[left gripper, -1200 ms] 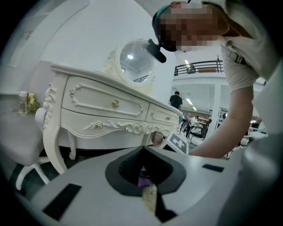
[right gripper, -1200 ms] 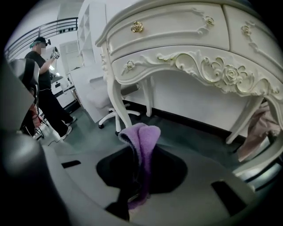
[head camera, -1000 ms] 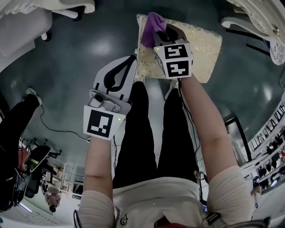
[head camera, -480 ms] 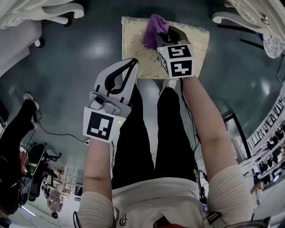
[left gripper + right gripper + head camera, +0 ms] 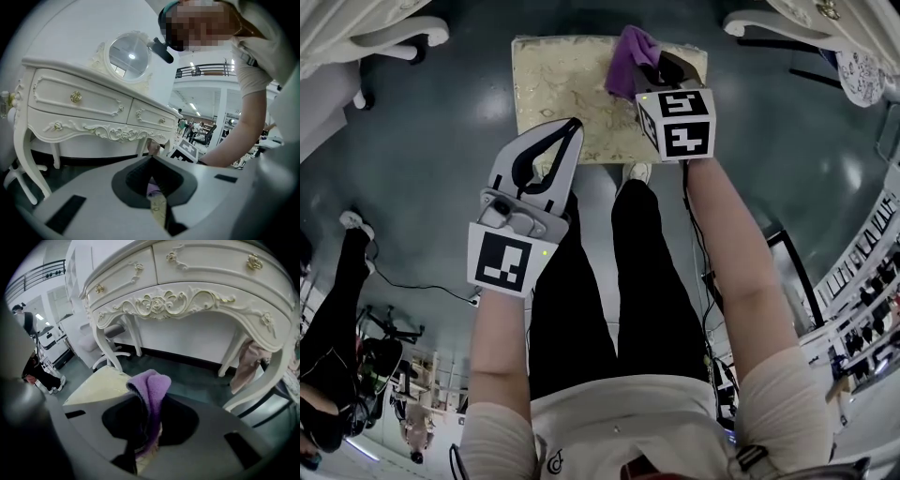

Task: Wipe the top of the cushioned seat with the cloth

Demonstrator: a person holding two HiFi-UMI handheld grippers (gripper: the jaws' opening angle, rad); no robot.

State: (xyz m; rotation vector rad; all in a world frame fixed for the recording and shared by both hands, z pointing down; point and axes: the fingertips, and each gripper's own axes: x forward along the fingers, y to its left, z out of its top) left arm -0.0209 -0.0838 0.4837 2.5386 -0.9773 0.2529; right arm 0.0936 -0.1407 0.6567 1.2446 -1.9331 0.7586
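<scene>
The cushioned seat (image 5: 562, 94) is a cream, gold-patterned square at the top of the head view. My right gripper (image 5: 661, 67) reaches over its far right part, shut on a purple cloth (image 5: 630, 61) that sticks out past the jaws. In the right gripper view the cloth (image 5: 151, 385) stands up between the jaws of the right gripper (image 5: 147, 401), with the seat (image 5: 98, 385) below and to the left. Whether the cloth touches the seat I cannot tell. My left gripper (image 5: 567, 127) hovers over the seat's near edge, shut and holding nothing. The left gripper (image 5: 151, 159) points toward the cloth (image 5: 152, 190).
A white carved dressing table (image 5: 197, 301) with a round mirror (image 5: 127, 55) stands just beyond the seat. White chair legs (image 5: 389, 37) are at the top left. A pink fabric (image 5: 251, 364) hangs by a table leg. A person in black (image 5: 337, 281) stands left, near a floor cable (image 5: 403, 277).
My right gripper has carried the purple cloth from the seat's far left corner across to its far right part. The left gripper now sits over the seat's near edge.
</scene>
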